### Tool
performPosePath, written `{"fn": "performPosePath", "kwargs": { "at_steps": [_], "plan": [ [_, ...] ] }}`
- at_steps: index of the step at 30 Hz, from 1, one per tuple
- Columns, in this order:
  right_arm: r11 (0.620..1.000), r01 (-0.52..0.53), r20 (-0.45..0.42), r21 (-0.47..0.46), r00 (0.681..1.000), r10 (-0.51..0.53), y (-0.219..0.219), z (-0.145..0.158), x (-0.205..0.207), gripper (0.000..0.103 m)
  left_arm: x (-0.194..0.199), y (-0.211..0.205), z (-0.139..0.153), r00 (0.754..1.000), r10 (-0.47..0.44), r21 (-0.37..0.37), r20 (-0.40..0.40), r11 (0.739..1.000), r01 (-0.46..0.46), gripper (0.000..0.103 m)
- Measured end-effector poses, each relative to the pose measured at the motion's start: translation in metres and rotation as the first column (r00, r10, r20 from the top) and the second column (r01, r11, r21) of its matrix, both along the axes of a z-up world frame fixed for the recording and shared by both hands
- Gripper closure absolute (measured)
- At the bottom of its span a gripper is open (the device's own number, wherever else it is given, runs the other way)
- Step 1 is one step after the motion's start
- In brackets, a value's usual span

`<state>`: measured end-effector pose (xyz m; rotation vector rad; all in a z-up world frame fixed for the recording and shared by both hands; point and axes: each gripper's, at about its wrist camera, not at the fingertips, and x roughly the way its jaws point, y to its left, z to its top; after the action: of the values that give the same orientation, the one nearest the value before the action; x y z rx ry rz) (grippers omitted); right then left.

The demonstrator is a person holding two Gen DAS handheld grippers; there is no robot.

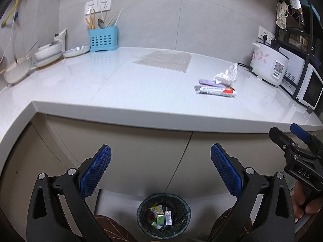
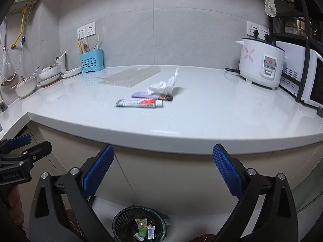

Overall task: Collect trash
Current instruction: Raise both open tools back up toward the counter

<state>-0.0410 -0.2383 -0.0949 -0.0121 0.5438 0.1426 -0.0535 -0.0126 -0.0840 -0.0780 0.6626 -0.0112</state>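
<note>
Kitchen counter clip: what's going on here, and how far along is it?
A person holds two grippers, left and right, both open and empty, below the counter edge. Above a bin on the floor that already has some wrappers in it. Still on the counter: a crumpled tissue, a toothpaste tube and a purple packet, clustered together.

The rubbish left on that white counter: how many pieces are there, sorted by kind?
Crumpled white tissue: 1
Squeezed tube: 1
Purple wrapper: 1
Dark wrapper: 1
Total: 4 pieces, all lying close together on the counter. More rubbish is already in the bin on the floor.
</note>
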Motion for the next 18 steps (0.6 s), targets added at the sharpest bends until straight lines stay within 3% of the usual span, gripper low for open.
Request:
{"fn": "performPosePath", "kwargs": {
  "at_steps": [11,18],
  "plan": [
    [1.0,-0.022,-0.079,0.01,0.997,0.023,0.008,0.028,0.079,0.009,0.055,-0.006,0.036,1.0,-0.011,0.034,0.005,0.999,0.011,0.006],
    [1.0,-0.02,-0.169,-0.015,0.985,0.017,0.021,0.032,0.144,0.009,0.093,-0.001,0.04,1.0,-0.004,0.029,-0.018,1.0,0.005,0.006]
  ]
}}
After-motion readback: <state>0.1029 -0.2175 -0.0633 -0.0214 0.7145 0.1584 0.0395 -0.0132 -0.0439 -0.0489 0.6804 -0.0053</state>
